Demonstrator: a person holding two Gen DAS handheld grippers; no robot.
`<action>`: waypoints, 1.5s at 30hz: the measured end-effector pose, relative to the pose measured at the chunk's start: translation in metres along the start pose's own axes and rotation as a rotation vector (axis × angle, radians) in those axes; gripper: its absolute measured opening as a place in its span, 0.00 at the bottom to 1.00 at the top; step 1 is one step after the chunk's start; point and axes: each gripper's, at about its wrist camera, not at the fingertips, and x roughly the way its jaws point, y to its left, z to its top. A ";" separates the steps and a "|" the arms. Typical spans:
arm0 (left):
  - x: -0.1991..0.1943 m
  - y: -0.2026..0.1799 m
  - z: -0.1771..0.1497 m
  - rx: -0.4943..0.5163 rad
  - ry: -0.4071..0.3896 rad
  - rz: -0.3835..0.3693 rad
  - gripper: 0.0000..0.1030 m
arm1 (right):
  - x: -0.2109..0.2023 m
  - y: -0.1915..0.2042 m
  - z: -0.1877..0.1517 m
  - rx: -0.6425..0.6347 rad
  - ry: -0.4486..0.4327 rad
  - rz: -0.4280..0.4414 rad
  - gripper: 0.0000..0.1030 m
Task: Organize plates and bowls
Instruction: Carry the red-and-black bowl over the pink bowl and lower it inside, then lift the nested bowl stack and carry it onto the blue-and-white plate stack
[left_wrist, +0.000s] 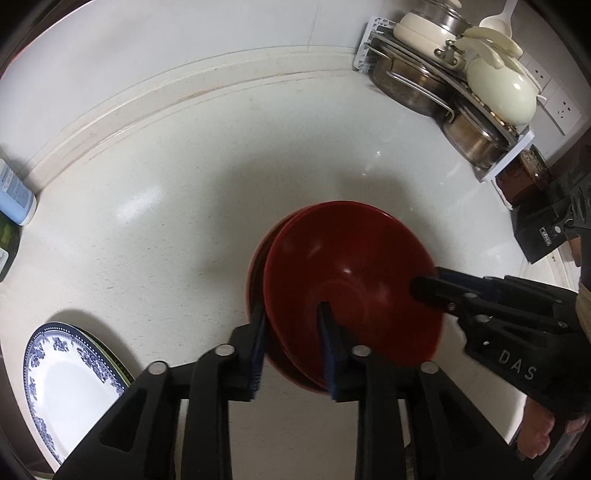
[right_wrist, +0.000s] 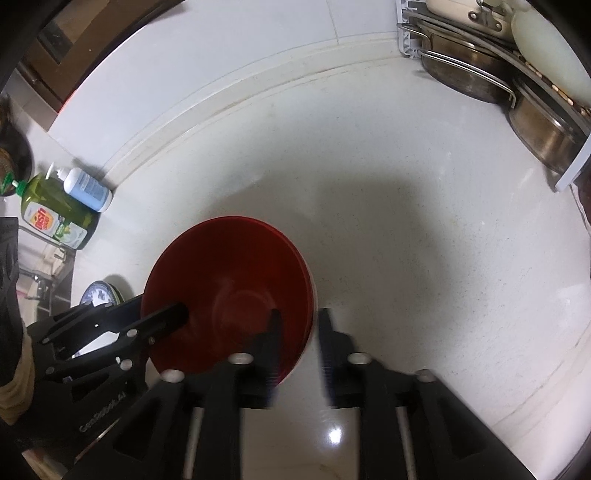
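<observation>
Two red bowls sit nested and tilted on the white counter, the inner one shifted right. My left gripper is shut on their near wall, one finger outside the outer bowl and one inside the inner bowl. My right gripper comes in from the right and pinches the right rim. In the right wrist view the red bowls lie left of centre. There my right gripper straddles their rim, and my left gripper reaches in from the left. A blue-patterned white plate lies on a green-rimmed plate at the lower left.
A rack of steel pots and cream lids fills the back right corner by the wall sockets. A pale blue bottle and green dish soap stand at the left near a tap. A dark box sits right.
</observation>
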 end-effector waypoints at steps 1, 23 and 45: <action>-0.002 -0.001 0.000 0.005 -0.001 -0.006 0.32 | -0.003 0.000 0.000 0.001 -0.018 -0.006 0.39; -0.026 0.014 0.006 0.033 -0.121 0.195 0.62 | -0.026 0.006 -0.005 0.042 -0.154 -0.090 0.40; 0.030 0.017 0.005 -0.033 0.037 0.095 0.57 | 0.018 0.001 -0.013 0.148 -0.026 0.002 0.38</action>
